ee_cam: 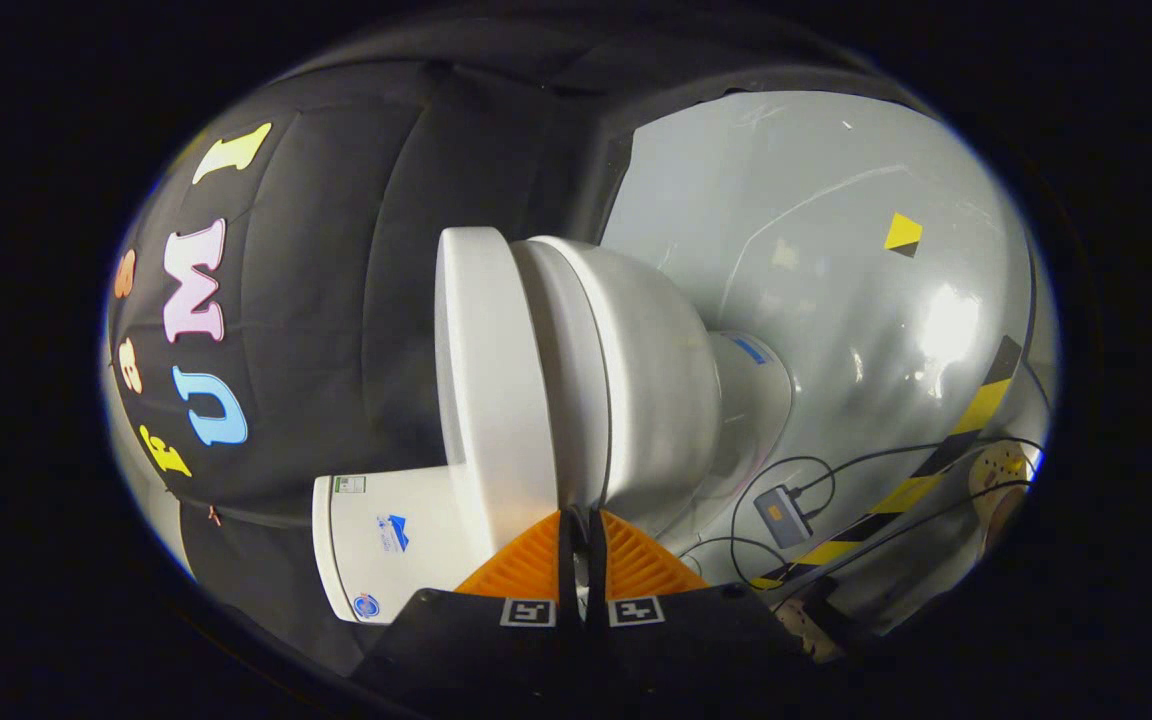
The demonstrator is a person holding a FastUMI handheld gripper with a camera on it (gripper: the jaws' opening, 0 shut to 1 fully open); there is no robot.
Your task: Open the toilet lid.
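The view is rolled sideways, with the floor lying off to the right. A white toilet stands just ahead of the fingers: its lid (491, 400) lies flat against the seat and bowl (646, 390), and the tank (386, 540) sits close beside the left finger. My gripper (581, 525) is shut, its tips nearly touching each other. They rest right at the dark seam between the lid and the bowl rim, near the hinge end. Nothing shows between the fingers.
The glossy grey floor (836, 250) carries a yellow-and-black tape strip (946, 450), black cables (876, 460) and a small grey box (782, 515) beside the toilet's base. Black cloth wall (336, 300) rises behind the tank.
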